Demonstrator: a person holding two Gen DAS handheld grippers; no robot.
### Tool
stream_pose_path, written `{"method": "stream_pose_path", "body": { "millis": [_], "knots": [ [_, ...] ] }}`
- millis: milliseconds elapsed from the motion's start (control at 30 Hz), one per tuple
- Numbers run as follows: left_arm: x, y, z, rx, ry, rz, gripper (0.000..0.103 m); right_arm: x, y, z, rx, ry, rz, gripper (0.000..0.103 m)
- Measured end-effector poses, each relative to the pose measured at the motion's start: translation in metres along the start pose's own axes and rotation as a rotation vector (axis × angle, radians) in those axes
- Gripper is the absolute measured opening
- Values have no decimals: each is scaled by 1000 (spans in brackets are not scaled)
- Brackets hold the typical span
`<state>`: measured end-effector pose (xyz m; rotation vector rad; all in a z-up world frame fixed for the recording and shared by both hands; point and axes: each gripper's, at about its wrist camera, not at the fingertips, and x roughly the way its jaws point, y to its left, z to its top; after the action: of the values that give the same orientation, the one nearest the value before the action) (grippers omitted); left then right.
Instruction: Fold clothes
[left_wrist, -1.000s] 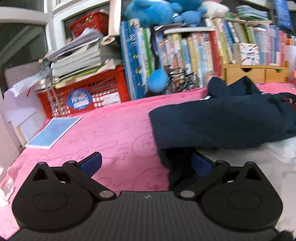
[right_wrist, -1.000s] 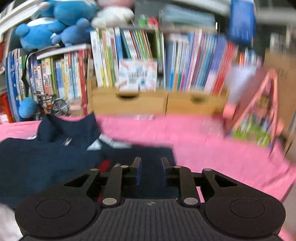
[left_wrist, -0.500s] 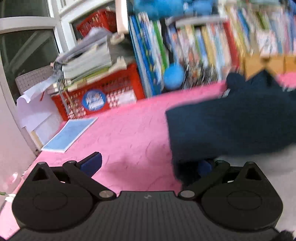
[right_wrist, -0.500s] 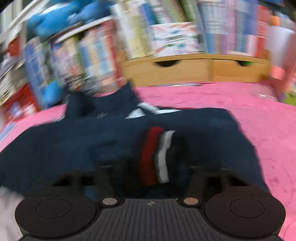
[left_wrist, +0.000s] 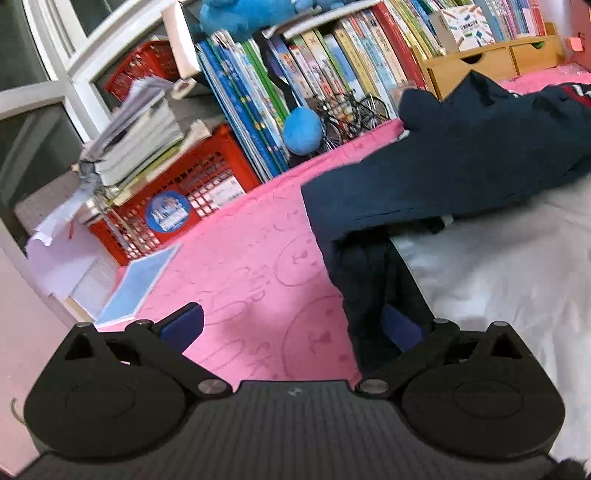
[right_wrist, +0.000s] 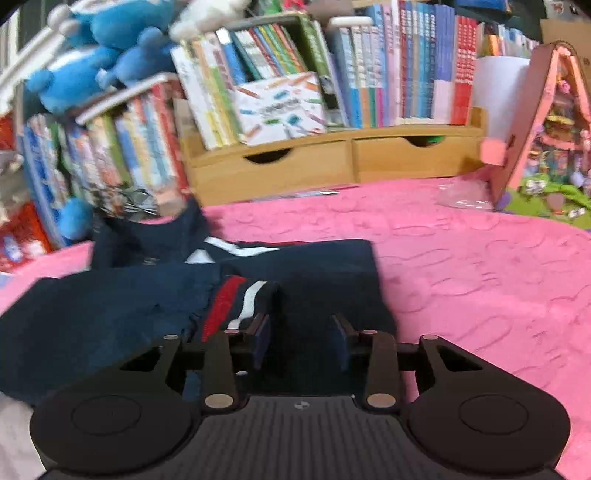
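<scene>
A navy garment (left_wrist: 461, 147) lies spread on the pink table cover (left_wrist: 240, 258), partly over a white cloth (left_wrist: 498, 277). My left gripper (left_wrist: 291, 326) is wide open at the garment's near left corner. A hanging fold of navy cloth drapes over its right finger (left_wrist: 402, 328), and its left finger is bare over the pink cover. In the right wrist view the garment (right_wrist: 110, 314) lies folded, with a red and white striped cuff (right_wrist: 236, 299) on top. My right gripper (right_wrist: 301, 341) hovers low over the navy cloth just right of the cuff; its jaws are closing, the pads apart and pressing on nothing.
A red crate (left_wrist: 184, 199) stacked with papers, rows of books and a small model bicycle (left_wrist: 351, 114) line the back. A blue booklet (left_wrist: 140, 284) lies at the left. A wooden drawer unit (right_wrist: 332, 162) and a pink toy house (right_wrist: 546, 129) stand behind the pink cover (right_wrist: 480, 277).
The right gripper has sunk toward the garment, and the striped cuff now lies by its left finger. The left view has rolled; navy cloth still hangs over its right finger.
</scene>
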<state>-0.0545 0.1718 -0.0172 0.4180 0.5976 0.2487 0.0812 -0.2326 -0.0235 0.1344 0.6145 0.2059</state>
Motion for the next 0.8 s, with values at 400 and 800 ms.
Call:
{"method": "stream_pose_path", "body": {
  "millis": [400, 800],
  "knots": [
    [-14, 49, 51, -225, -196, -30, 103, -22, 69, 13, -109, -184, -62, 62],
    [34, 56, 42, -403, -43, -105, 103, 41, 81, -2, -283, 109, 89, 63]
  ]
}}
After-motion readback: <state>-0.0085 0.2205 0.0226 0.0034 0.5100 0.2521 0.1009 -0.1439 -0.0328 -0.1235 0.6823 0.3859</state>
